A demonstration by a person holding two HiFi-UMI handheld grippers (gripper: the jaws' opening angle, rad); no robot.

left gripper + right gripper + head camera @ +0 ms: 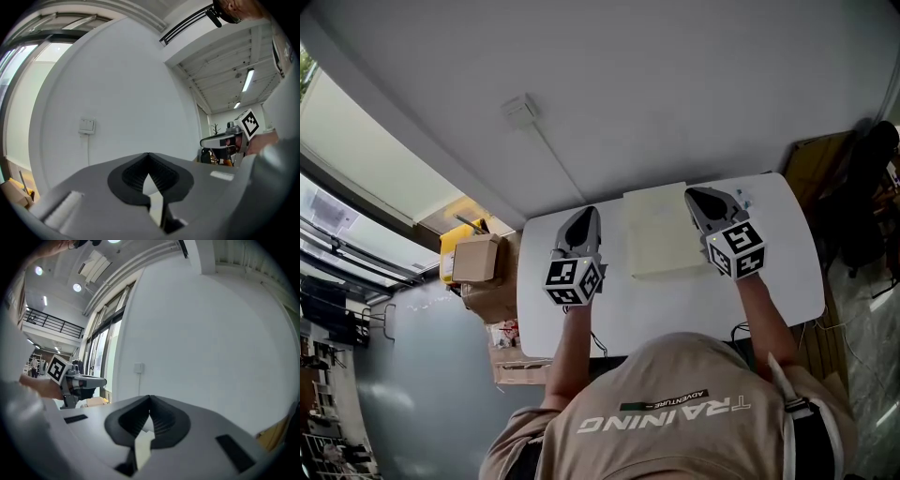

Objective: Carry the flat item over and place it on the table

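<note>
The cream flat panel lies on the white bench, seemingly delivered, so the left hand-held gripper beside it and the right hand-held gripper over its edge are both closed and empty.

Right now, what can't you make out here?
- Right edge of the flat item: head view, under the right hand-held gripper; contact unclear.
- The flat item in both gripper views: the left hand-held gripper and the right one fill the lower frame.
- Near edge of the table: head view, behind the person's shoulders.
- The item's material: too small.
</note>
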